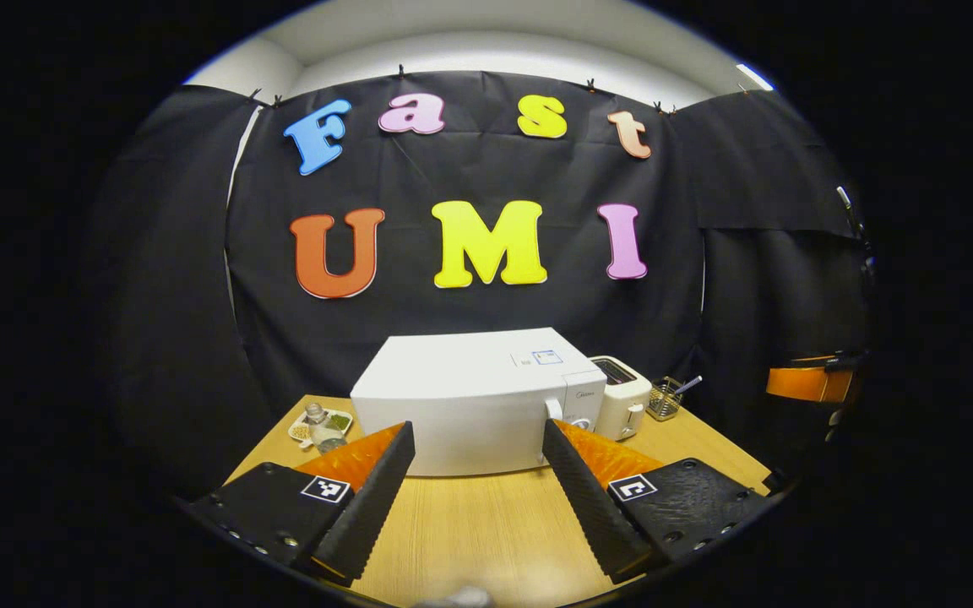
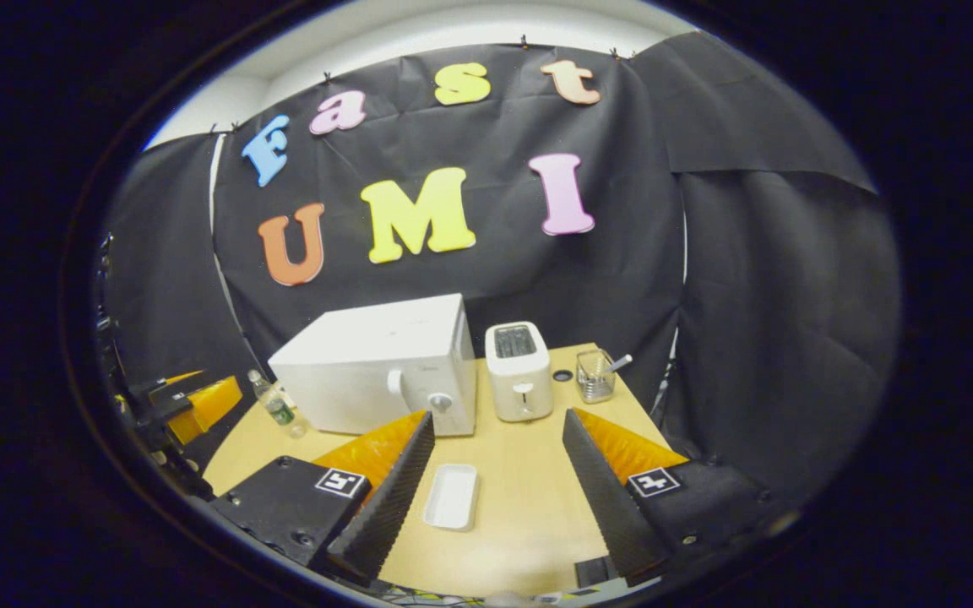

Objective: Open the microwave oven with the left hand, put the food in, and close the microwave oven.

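Left gripper view: left claw [image 1: 476, 473] spread, microwave oven [image 1: 474, 397] (door closed) at 12 o'clock. Right claw [image 2: 495, 473] spread above the white food tray [image 2: 451, 496] on the bench [image 2: 520, 507].

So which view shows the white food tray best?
The right gripper view: the white food tray lies whole on the table, between the open right gripper fingers, in front of the microwave. In the left gripper view I can't make the tray out.

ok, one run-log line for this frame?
stage: pre-open | microwave: door shut | white food tray: on table, in front of microwave | left tool: open, empty | right tool: open, empty
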`<state>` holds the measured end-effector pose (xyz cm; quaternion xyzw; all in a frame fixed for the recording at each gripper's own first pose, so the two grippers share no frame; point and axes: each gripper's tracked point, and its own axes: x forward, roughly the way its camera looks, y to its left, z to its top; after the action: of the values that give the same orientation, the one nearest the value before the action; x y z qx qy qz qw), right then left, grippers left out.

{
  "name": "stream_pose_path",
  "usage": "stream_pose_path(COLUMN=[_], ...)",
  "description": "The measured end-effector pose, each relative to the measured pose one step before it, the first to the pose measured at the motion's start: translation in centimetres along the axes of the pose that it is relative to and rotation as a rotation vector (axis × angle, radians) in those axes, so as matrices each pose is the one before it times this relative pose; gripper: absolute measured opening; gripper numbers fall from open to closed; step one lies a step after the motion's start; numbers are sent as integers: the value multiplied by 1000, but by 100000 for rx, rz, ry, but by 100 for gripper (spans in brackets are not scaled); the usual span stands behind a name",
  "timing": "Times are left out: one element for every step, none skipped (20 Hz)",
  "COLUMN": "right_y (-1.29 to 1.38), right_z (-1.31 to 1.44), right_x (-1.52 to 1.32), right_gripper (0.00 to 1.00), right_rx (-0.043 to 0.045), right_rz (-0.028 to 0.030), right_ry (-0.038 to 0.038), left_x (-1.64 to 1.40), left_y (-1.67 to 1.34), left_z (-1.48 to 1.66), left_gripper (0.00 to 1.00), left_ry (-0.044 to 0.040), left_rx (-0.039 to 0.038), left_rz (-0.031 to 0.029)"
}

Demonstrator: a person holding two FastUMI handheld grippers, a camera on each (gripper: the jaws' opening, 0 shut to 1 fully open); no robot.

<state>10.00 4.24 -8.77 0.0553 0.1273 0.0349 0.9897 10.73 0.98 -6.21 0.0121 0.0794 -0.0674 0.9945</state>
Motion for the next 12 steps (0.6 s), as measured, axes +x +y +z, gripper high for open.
stream_pose_path(right_y=[874,980,945,865,842,628,529,374,517,672,700,73], right_z=[1263,1001,916,1059,902,882,642,588,297,685,496,-227], right_x=[-398,-449,-387,-226,-184,-239,-154,-139,-93,-161,77,-6], right_gripper=[98,98,98,98,98,98,98,98,98,98,98,98], right_rx=[-26,-12,544,63,-863,-1477,-1393,-879,-241,866,4,-476], right_rz=[1212,1509,1334,1455,1018,545,105,-22,80,1243,487,237], right_ry=[-3093,-2276,-2425,-2036,-1997,-2226,-1159,-1187,-107,-1875,420,334], left_x=[-1052,-800,-683,-668,-492,-283,-385,-324,-314,-196,-230,-88], left_y=[729,855,524,446,606,583,597,529,124,256,427,268], left_z=[1153,1269,1030,897,857,650,659,871,557,436,427,416], left_gripper=[95,95,95,95,95,95,95,95,95,95,95,95], left_ry=[-1582,-2260,-1680,-1135,-1355,-974,-1387,-2534,-829,-423,-640,-919], left_rx=[-247,-134,-167,-471,-544,-216,-384,-669,-514,330,381,319], left_rz=[1701,2185,903,586,1092,1116,1271,936,-110,197,751,531])
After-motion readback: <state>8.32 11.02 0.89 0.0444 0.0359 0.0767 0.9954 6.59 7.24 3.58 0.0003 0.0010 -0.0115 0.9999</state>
